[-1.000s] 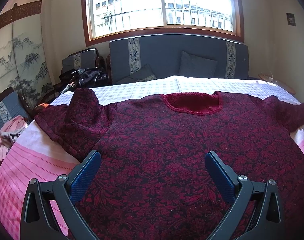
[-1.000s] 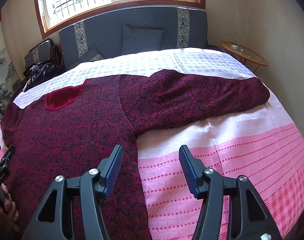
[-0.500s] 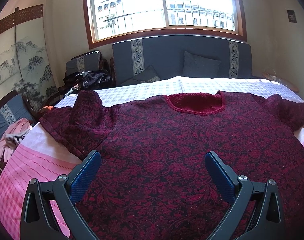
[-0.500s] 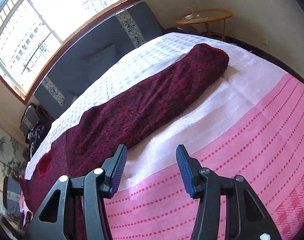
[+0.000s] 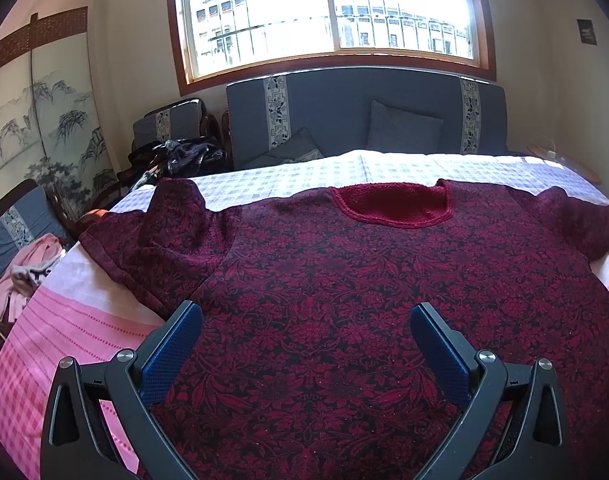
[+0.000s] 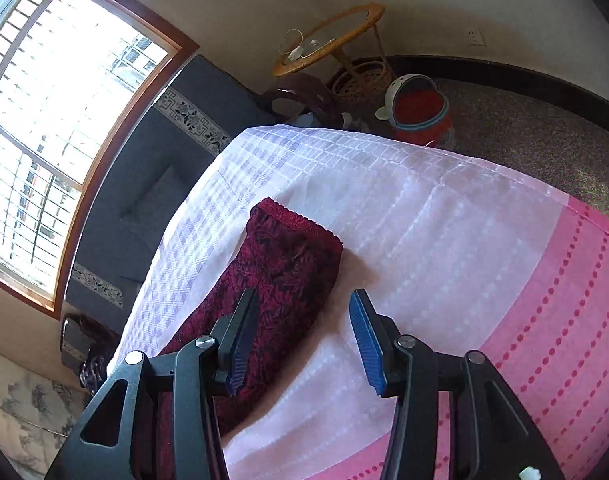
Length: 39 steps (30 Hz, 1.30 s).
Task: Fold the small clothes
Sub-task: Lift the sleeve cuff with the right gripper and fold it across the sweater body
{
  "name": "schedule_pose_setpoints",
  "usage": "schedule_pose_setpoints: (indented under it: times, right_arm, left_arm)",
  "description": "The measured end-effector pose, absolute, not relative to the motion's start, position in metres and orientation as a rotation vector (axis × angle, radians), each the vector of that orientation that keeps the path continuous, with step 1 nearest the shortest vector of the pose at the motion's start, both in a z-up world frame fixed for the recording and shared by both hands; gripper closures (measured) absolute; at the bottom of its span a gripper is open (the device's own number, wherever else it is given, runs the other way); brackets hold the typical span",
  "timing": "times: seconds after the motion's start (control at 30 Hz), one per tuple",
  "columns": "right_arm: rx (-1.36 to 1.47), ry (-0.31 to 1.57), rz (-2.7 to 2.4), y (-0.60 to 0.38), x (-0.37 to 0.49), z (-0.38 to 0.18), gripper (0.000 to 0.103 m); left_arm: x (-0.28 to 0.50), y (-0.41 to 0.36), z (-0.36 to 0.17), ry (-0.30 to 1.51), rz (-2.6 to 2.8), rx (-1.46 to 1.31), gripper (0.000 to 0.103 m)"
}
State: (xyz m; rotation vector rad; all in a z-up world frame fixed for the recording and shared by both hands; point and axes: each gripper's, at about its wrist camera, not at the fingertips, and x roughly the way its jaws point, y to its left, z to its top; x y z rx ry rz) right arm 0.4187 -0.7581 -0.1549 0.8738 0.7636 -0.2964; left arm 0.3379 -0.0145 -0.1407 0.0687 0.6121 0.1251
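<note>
A dark red floral sweater (image 5: 344, 288) lies flat on the bed, its neckline (image 5: 392, 204) toward the far side. Its left sleeve (image 5: 172, 216) is bunched and partly folded up. My left gripper (image 5: 304, 344) is open and empty, hovering over the sweater's lower body. In the right wrist view the sweater's right sleeve (image 6: 284, 272) lies stretched out, with its cuff (image 6: 300, 220) on the white part of the cover. My right gripper (image 6: 304, 332) is open and empty, just above the sleeve near the cuff, with the sleeve's edge between the fingers.
The bed has a pink and white cover (image 6: 464, 240). A grey sofa (image 5: 364, 120) with cushions stands behind it under the window. A chair with pink clothes (image 5: 20, 276) is at the left. A wicker side table (image 6: 332, 40), a basket and a red bin (image 6: 420, 112) stand beyond the bed's right corner.
My right gripper has swung right along the sleeve and now sits near its cuff, tilted. My left gripper has barely moved. Both stay open.
</note>
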Motion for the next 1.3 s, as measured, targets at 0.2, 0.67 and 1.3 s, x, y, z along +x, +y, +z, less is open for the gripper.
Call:
schedule_pose_setpoints:
  times: [0.2, 0.67, 1.3]
  right_arm:
    - [0.899, 0.750, -0.287, -0.763, 0.439, -0.166, 0.058]
    - [0.910, 0.653, -0.082, -0.683, 0.431, -0.106, 0.093]
    - [0.845, 0.899, 0.486, -0.272, 0.466, -0.092, 0.093]
  left_arm:
    - [0.340, -0.019, -0.142, 0.620, 0.126, 0.090, 0.000]
    - [0.332, -0.008, -0.136, 0.574, 0.150, 0.027, 0.000]
    - [0.278, 0.098, -0.133, 0.526, 0.276, -0.129, 0.000]
